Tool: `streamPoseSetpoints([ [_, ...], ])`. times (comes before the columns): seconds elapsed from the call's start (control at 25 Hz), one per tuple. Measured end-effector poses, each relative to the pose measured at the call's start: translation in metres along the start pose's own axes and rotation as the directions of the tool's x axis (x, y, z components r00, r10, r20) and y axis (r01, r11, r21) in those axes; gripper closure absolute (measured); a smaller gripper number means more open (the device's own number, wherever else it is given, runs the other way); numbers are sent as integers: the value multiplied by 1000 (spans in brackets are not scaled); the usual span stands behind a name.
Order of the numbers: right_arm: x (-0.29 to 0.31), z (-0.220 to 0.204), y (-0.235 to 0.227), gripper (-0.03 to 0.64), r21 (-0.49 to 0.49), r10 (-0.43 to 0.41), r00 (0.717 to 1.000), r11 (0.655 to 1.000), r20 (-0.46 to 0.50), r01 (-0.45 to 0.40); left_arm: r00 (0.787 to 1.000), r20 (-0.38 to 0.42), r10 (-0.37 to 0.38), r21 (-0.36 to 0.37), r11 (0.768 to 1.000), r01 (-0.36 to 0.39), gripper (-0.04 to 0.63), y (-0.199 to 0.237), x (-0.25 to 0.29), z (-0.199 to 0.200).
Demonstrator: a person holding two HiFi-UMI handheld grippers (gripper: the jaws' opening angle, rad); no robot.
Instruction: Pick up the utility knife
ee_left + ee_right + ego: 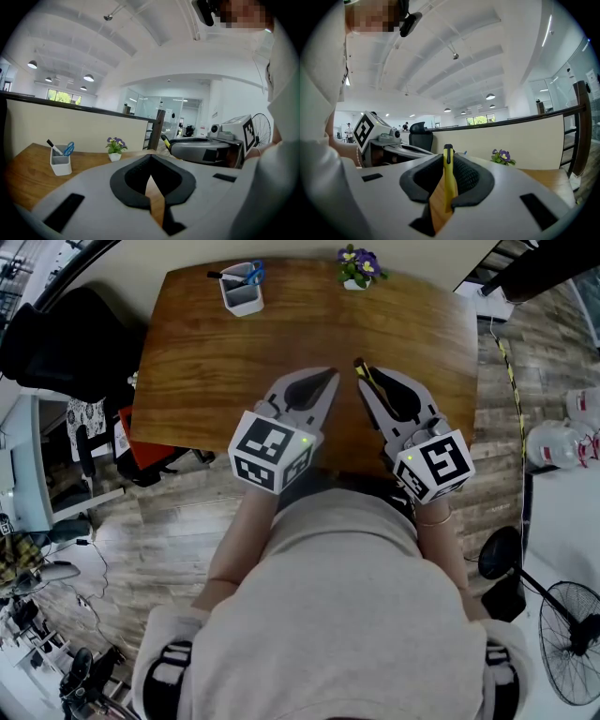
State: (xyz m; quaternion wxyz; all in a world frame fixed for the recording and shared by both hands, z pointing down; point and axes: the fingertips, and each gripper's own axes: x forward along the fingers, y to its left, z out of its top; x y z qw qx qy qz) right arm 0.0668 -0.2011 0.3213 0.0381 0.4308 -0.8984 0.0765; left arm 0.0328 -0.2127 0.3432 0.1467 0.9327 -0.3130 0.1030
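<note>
While the right gripper (448, 155) is closed tight on the yellow utility knife (450, 180), the knife stands up between its two dark pads, with its black tip poking out past them. From the head view, the knife (368, 382) sits in the right gripper (364, 373) near the middle of the frame, up off the brown wooden table (206, 362). The left gripper (330, 376) is just beside it on the left. Its jaws are shut with their tips together, and nothing is between them (150, 159). At the top of the frame, a white cup (242, 292) with blue scissors stands on the table, and a small pot of purple flowers (359, 268) stands to its right
</note>
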Motion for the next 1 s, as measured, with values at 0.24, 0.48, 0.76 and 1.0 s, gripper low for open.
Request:
streamPoseSetpoints([
  [0.24, 0, -4, -1, 540, 21, 4, 1000, 1000, -9, -4, 1000, -17, -22, -15, 1000, 22, 582, -5, 2, -6],
  [0.48, 0, -4, 1, 540, 24, 11, 1000, 1000, -14, -11, 999, -20, -38, -27, 999, 38, 581, -10, 0, -8],
  [0.76, 5, -6, 6, 540, 38, 30, 1000, 999, -7, -30, 999, -20, -48, -29, 998, 47, 581, -9, -2, -9],
  [1.0, 6, -8, 8, 540, 50, 26, 999, 998, -23, -25, 998, -23, -52, -29, 998, 51, 581, -6, -3, -11],
])
